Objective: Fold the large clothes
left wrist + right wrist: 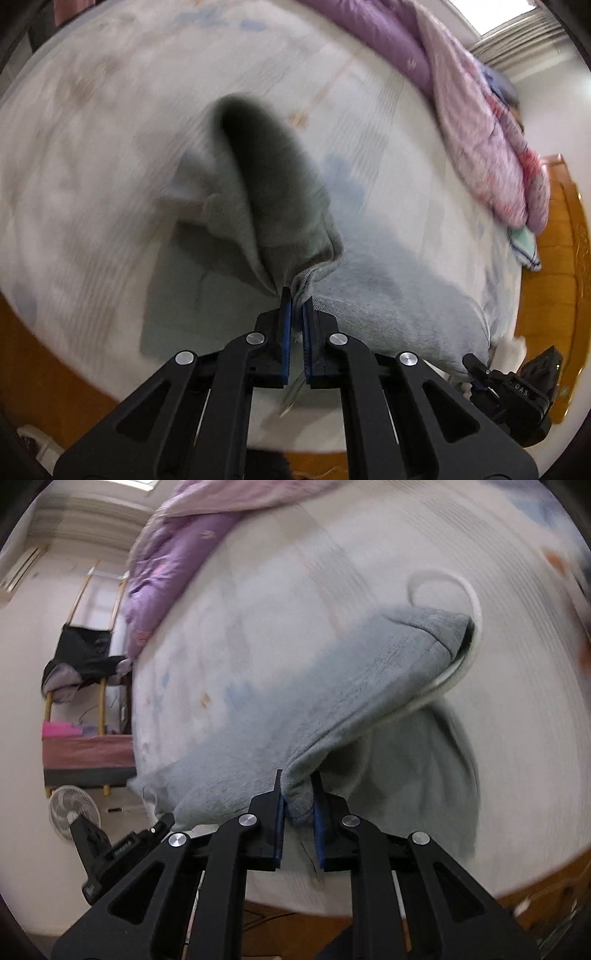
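A large light grey-green sweatshirt (pixel 388 295) hangs stretched above a bed, its far part resting on the sheet. My left gripper (pixel 298 295) is shut on its ribbed hem at one corner; a dark fold of the same cloth (pixel 273 173) rises in front of it. My right gripper (pixel 298 788) is shut on a bunched edge of the sweatshirt (pixel 351 686), which stretches away to the upper right. Each gripper shows in the other's view: the right one at the left view's lower right (pixel 517 384), the left one at the right view's lower left (pixel 110 853).
The bed sheet (pixel 110 147) is pale with faint prints. A purple and pink quilt (pixel 480 129) is heaped along the bed's far side. A wooden bed frame (pixel 565 258) edges the mattress. A white fan (pixel 72 812) and a rack with dark clothes (pixel 81 657) stand beside the bed.
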{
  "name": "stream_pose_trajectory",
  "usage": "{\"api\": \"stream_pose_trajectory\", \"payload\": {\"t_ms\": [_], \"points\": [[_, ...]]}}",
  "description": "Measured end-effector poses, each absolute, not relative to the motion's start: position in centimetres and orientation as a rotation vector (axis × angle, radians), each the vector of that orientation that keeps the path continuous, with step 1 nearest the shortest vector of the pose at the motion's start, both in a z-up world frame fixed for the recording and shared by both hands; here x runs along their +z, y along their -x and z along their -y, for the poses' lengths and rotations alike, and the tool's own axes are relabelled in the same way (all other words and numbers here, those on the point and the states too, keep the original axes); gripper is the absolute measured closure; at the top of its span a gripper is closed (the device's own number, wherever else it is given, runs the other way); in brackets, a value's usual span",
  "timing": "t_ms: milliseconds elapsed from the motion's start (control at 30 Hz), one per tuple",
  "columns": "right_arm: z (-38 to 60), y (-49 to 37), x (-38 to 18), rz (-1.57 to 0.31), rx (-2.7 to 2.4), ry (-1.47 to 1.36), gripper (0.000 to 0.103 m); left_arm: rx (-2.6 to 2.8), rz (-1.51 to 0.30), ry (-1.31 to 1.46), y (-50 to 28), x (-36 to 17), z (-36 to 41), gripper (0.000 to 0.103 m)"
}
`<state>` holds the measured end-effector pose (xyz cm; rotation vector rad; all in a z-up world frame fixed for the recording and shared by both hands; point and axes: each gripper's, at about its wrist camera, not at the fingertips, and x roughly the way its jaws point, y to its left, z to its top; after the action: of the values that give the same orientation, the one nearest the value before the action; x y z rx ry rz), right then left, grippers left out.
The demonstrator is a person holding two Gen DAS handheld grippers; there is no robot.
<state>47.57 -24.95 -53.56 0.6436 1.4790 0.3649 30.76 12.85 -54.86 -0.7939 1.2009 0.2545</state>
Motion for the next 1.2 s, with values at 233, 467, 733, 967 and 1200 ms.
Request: {"api": "stream_pose_trajectory", "payload": {"t_ms": [233,467,733,967,1200], "points": [[26.0,-39.1,-58.1,-1.523,0.214,-0.678,0.091,0.251,-1.303,0.744,-24.3,-60.3,-11.7,0.098],[26.0,-37.6,-63.2,-1.526,0.195,-0.665,0.090,0.265,-1.366,0.706,-23.7,-65.1,-11.0,0.094],[25.1,-38.6,-59.0,-1.586,0.161,-0.439,0.058,0.321,-1.271,0.782,-20.7,-63.3,-13.8,0.044],[19.1,-41.7,-51.2,-1.392,0.380,-0.250,0.089,0.455,-1.147,0.910,-18.2,-63.2,-17.6,0.035],[10.4,-47.9,-53.5,-1.295,0.537,-0.159,0.102,0.383,-1.158,0.895,-20.5,-65.9,-17.6,0.035]]}}
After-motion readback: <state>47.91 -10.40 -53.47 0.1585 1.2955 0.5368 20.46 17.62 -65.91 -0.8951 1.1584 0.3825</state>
